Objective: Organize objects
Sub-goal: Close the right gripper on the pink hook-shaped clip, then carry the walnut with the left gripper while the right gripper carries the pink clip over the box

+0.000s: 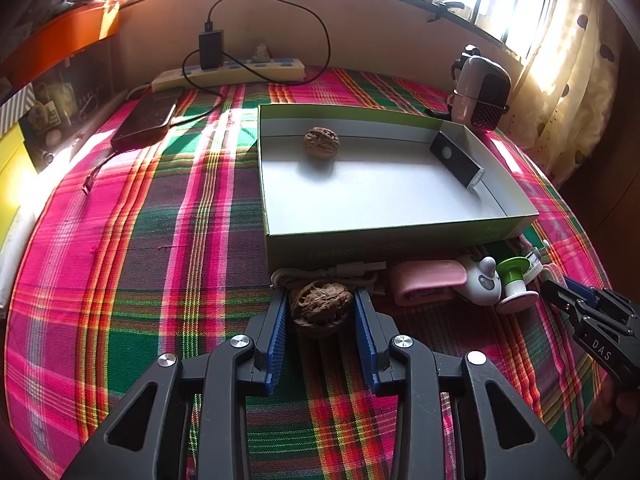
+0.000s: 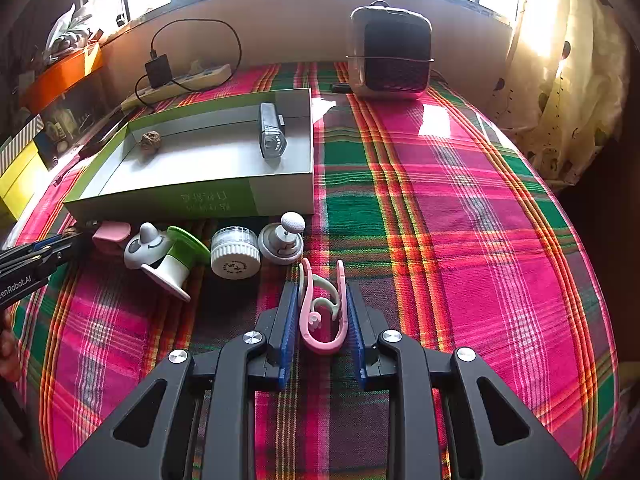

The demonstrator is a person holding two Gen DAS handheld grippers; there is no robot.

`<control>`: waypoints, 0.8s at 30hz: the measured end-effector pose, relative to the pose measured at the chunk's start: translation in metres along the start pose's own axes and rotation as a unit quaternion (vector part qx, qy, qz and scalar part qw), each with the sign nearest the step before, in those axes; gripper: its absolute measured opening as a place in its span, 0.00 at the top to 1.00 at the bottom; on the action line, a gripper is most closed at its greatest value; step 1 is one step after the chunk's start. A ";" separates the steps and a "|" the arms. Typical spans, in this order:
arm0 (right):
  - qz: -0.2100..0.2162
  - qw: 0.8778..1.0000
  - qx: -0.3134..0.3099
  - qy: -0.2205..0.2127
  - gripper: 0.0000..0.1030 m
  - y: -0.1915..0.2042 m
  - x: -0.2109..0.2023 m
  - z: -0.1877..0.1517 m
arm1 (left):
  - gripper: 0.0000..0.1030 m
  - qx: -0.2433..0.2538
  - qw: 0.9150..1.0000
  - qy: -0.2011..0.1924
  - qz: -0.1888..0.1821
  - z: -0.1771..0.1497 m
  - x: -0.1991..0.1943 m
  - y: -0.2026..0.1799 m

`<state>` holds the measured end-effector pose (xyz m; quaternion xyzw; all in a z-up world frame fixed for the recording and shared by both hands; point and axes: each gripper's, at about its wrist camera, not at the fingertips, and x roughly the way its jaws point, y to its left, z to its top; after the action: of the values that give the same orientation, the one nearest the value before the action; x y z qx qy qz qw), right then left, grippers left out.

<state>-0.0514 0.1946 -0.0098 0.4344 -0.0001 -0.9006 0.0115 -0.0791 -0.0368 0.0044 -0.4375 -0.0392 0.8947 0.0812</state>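
A walnut (image 1: 320, 308) sits low over the plaid cloth between the blue pads of my left gripper (image 1: 320, 292), which is shut on it. A second walnut (image 1: 321, 142) lies inside the green-sided box (image 1: 400, 236), along with a black device (image 1: 456, 158). My right gripper (image 2: 320, 288) is shut on a pink and pale green clip (image 2: 320, 344) just above the cloth. In front of the box lie a pink case (image 1: 424, 280), a white mouse-shaped item (image 2: 146, 246), a green and white spool (image 2: 176, 264), a white jar (image 2: 235, 254) and a round piece with a white ball (image 2: 284, 240).
A small heater (image 2: 390, 52) stands at the back right. A power strip (image 1: 228, 74) with a black charger and cable lies by the wall, and a dark phone-like slab (image 1: 146, 118) lies near it. Shelves with clutter line the left side. A curtain hangs at the right.
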 end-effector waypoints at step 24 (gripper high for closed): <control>0.009 1.000 0.002 -0.006 0.77 -0.002 -0.006 0.001 | 0.71 0.011 1.000 -0.004 0.001 0.001 -0.009 -0.002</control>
<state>-0.0485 0.1963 -0.0051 0.4294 -0.0060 -0.9029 0.0191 -0.0748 -0.0367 0.0122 -0.4328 -0.0291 0.8970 0.0848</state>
